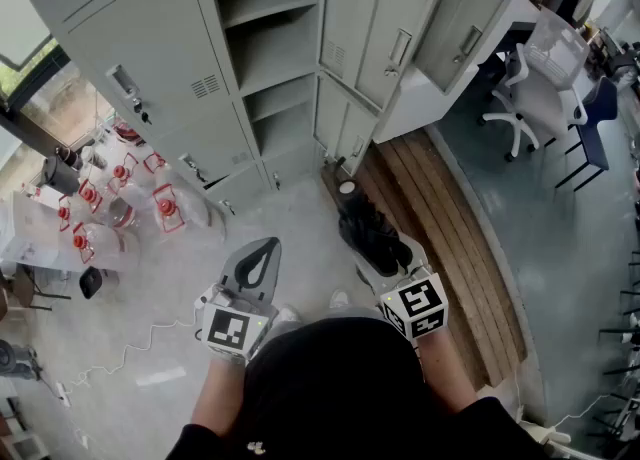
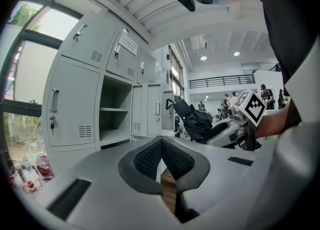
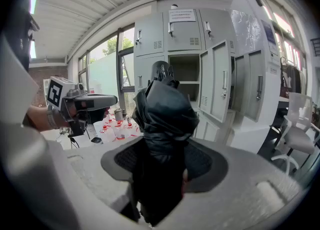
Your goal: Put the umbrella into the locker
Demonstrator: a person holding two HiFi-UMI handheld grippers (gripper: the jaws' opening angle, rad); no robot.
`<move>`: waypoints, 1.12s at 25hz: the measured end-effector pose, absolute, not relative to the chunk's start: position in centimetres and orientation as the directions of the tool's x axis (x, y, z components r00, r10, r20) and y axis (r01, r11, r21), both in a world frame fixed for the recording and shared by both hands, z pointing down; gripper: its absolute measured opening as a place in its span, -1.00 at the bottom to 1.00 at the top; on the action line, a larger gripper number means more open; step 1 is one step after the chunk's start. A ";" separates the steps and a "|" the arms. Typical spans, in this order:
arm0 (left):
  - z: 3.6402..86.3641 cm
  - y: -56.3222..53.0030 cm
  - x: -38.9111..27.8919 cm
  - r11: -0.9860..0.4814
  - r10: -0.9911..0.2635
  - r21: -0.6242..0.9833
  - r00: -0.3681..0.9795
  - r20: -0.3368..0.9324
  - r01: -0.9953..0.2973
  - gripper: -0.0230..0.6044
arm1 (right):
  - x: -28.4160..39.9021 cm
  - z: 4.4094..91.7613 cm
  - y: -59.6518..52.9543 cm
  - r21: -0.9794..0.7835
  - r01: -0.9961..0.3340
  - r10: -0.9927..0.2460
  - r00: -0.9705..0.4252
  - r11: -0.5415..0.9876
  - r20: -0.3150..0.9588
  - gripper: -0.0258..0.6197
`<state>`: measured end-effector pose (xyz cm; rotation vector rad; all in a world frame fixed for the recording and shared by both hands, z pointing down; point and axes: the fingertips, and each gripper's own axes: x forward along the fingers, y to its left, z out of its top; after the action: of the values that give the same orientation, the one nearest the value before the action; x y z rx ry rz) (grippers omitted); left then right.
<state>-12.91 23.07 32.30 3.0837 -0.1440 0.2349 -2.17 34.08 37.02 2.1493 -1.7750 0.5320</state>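
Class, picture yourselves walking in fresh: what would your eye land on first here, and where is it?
The black folded umbrella, clamped in the right gripper, points toward the pale grey metal lockers ahead, whose middle doors stand open. The left gripper beside it is shut and empty.

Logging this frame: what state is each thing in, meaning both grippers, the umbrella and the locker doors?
umbrella: folded, held, not yet in the locker.
right gripper: shut on the umbrella.
left gripper: shut, nothing between its jaws.
middle locker column: open, shelves bare.
middle column doors: swung wide open.
left locker doors: closed.
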 end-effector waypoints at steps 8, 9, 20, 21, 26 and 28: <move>32.4 23.1 -11.5 -0.989 -0.117 0.065 0.979 0.167 -0.129 -0.89 | -0.7 37.5 34.1 -0.018 -0.984 -0.872 0.151 -0.180 0.466 -0.18; 32.5 23.1 -11.2 -0.989 -0.120 0.062 0.978 0.171 -0.133 -0.89 | -0.4 37.6 34.1 -0.023 -0.983 -0.873 0.149 -0.180 0.465 -0.18; 33.2 23.6 -7.1 -0.984 -0.176 -0.015 0.972 0.158 -0.176 -0.89 | 4.2 38.5 35.2 -0.043 -0.989 -0.883 0.105 -0.140 0.458 -0.18; 33.4 23.7 -6.8 -0.982 -0.190 -0.017 0.967 0.170 -0.190 -0.89 | 4.7 38.7 35.4 -0.050 -0.990 -0.883 0.097 -0.135 0.460 -0.18; 35.0 24.9 -5.6 -0.983 -0.186 -0.040 0.959 0.214 -0.181 -0.89 | 6.5 39.5 35.7 -0.069 -0.991 -0.879 0.070 -0.116 0.472 -0.18; 35.5 25.1 -5.2 -0.983 -0.182 -0.020 0.955 0.235 -0.183 -0.89 | 6.9 39.9 35.5 -0.080 -0.990 -0.875 0.061 -0.113 0.481 -0.18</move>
<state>-5.17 25.07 35.49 3.1040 -0.2895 0.3725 6.88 35.51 39.92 2.0705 -1.8862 0.6121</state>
